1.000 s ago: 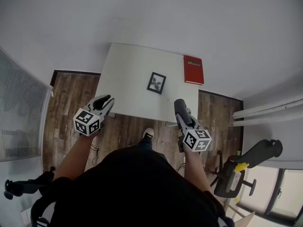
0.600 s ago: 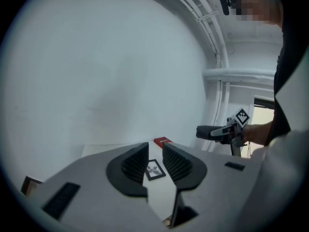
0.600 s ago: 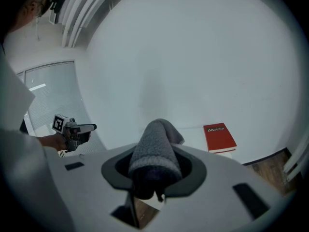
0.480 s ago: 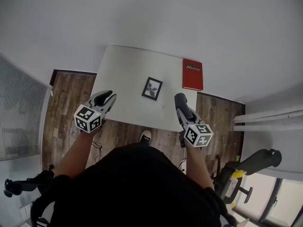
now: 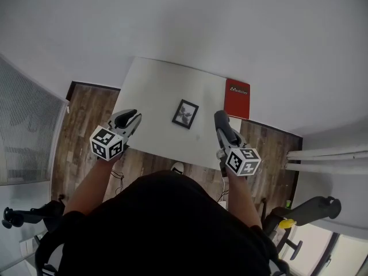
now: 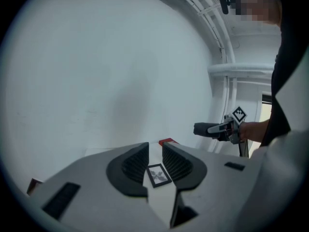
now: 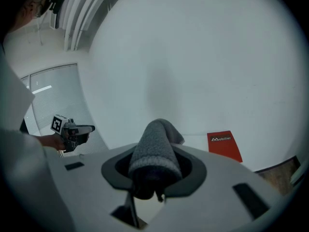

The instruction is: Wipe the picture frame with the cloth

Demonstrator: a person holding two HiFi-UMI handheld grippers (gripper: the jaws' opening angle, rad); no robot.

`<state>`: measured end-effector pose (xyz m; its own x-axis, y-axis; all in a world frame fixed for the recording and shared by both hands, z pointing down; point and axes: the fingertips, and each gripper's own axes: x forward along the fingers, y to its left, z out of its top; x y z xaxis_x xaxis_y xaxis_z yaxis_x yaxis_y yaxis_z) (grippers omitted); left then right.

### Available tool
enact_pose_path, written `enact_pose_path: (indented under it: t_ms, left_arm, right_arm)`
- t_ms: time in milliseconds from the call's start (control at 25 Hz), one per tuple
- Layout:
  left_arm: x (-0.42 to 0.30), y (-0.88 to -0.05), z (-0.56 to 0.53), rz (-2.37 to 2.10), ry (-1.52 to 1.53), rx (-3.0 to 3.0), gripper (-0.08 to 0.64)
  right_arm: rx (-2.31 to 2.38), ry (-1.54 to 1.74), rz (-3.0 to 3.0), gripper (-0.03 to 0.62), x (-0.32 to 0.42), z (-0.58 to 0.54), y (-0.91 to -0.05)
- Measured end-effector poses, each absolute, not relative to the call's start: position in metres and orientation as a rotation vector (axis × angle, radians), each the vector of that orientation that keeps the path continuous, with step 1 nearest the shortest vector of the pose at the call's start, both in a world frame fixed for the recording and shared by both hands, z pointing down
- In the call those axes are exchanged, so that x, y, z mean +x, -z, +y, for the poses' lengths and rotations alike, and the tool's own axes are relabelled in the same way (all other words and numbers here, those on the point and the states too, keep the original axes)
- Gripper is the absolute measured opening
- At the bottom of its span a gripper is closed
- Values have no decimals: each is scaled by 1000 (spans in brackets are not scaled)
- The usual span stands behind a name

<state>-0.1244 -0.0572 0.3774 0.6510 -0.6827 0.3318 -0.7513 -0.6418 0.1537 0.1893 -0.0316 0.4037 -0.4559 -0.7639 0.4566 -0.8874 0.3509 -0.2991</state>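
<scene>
**Cloth in my right claw, picture frame flat on the desk ahead**

My right claw is clamped on a grey cloth. In the right gripper view the cloth fills the space between the jaws and bulges up over them in a rounded fold, a little below the middle of the frame. My left claw is empty. Its jaws are drawn in close, leaving only a thin slot, and nothing sits between them.

The picture frame lies flat on the white desk, near the middle of the head view. It is a small dark frame, turned slightly askew. In the left gripper view it shows through the slot between the jaws, but it is well ahead of the claw and nothing touches it.

In the head view both claws hang over the near edge of the desk. The left one is at centre left and the right one is right of centre, with the picture frame between them and a little further up the frame. A red book lies on the desk's right end, above the right claw. Wooden floor shows at the left of the desk.
</scene>
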Motion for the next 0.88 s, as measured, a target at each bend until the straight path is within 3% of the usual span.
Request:
enact_pose_path:
  t_ms: [880]
  left_arm:
    - [-52,-383,-65,-1063,-447,2641,92]
  right_arm:
    - [1414,-785,-2405,115,227,-54,-422]
